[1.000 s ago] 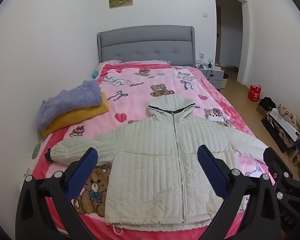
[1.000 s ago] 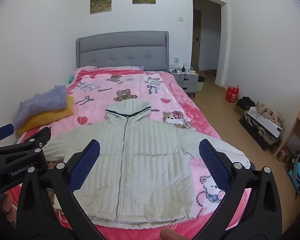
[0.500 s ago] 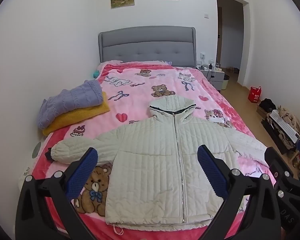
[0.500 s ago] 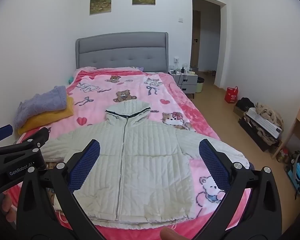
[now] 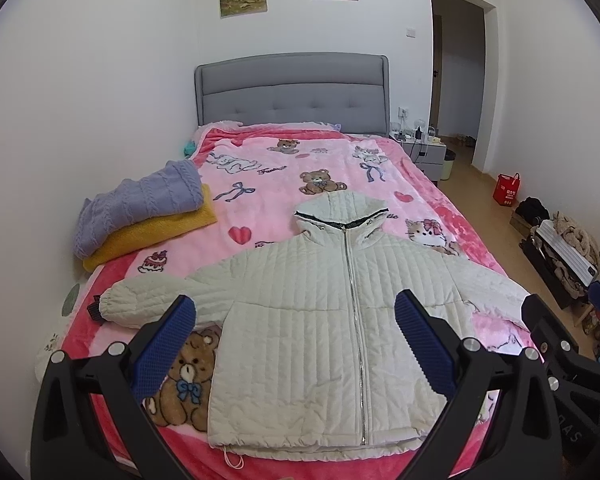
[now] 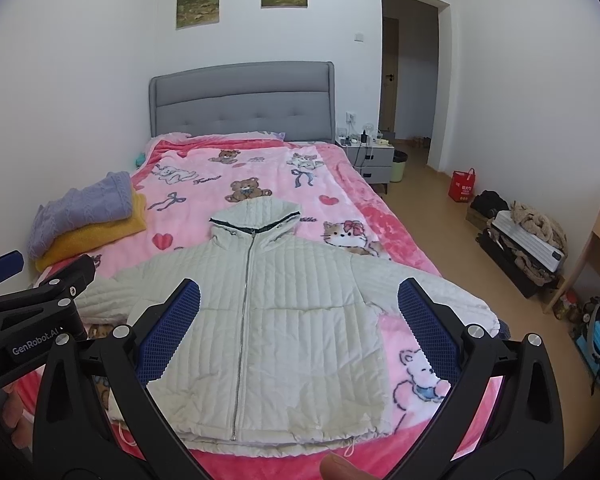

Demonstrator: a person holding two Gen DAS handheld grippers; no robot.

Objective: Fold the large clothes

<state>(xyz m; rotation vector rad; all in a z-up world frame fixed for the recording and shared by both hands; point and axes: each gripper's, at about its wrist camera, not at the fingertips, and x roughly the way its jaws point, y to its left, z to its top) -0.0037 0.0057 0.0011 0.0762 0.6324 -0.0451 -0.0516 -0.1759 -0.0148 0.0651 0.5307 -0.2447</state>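
Tools (image 5: 296,336) agape above seemingly flat jacket (image 5: 320,320)

Bed with grey tufted upholstered headboard (image 5: 292,92) seen covered by pink fleece blanket printed with bears, cats, bows, hearts (image 5: 268,184). Cream quilted hooded zip-up jacket (image 5: 324,312) laid flat on blanket near foot of bed, front up, zipper closed, sleeves spread to both sides, hood pointed toward headboard. Folded lilac cable-knit sweater (image 5: 140,204) stacked on folded mustard-yellow knit (image 5: 156,236) at bed's left edge, well apart from hood. Small teal item (image 5: 189,146) partly seen near headboard corner, not identifiable.
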